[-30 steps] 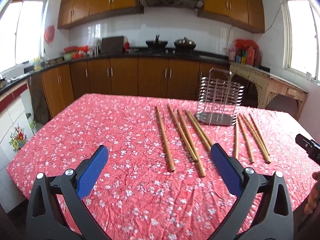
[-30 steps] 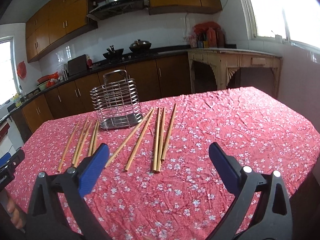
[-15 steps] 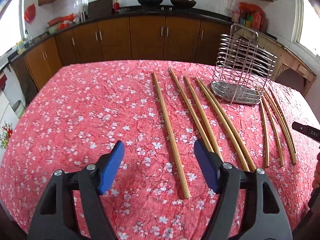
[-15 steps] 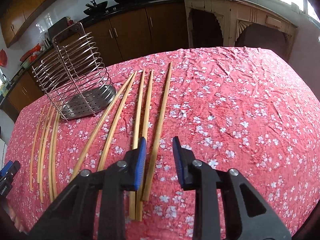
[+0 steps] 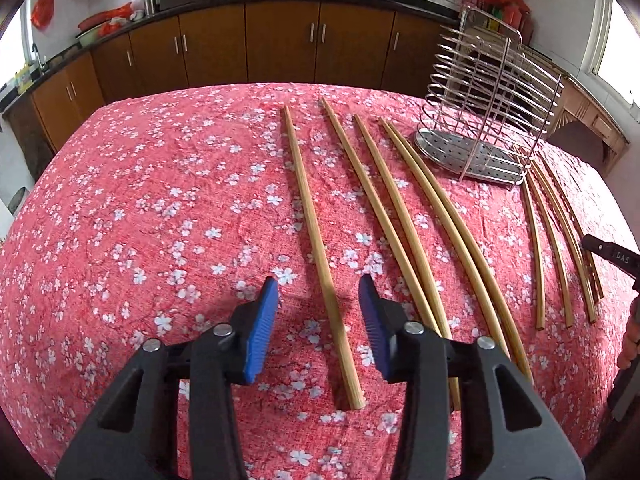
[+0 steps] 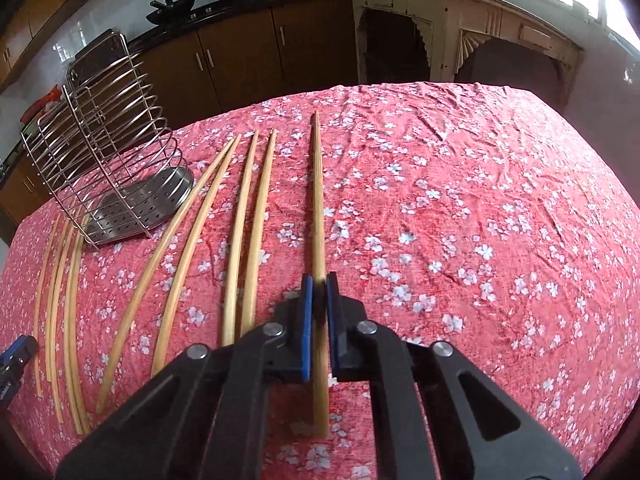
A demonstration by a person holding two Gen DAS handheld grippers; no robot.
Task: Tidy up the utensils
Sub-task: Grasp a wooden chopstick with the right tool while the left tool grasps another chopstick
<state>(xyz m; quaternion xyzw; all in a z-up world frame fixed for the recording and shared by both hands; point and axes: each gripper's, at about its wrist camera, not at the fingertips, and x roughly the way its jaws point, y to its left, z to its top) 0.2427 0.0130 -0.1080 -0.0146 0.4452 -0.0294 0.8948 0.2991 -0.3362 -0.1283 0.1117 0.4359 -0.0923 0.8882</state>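
Several long bamboo chopsticks lie on the red floral tablecloth (image 5: 140, 200) around a wire utensil rack (image 5: 492, 112). In the left wrist view my left gripper (image 5: 318, 292) is open, low over the cloth, its blue pads on either side of the leftmost chopstick (image 5: 316, 240) without touching it. In the right wrist view my right gripper (image 6: 318, 284) is shut on the rightmost chopstick (image 6: 318, 200), which still lies along the cloth. The rack also shows in the right wrist view (image 6: 108, 152).
Other chopsticks lie in pairs beside the rack (image 5: 416, 216) and a further group lies past it (image 5: 556, 240). The other gripper's tip shows at the right edge (image 5: 612, 256). Brown kitchen cabinets (image 5: 280, 44) stand behind the table.
Both grippers dropped toward the table and narrowed. The right one went from open to closed around the rightmost chopstick. The left one came down astride the leftmost chopstick.
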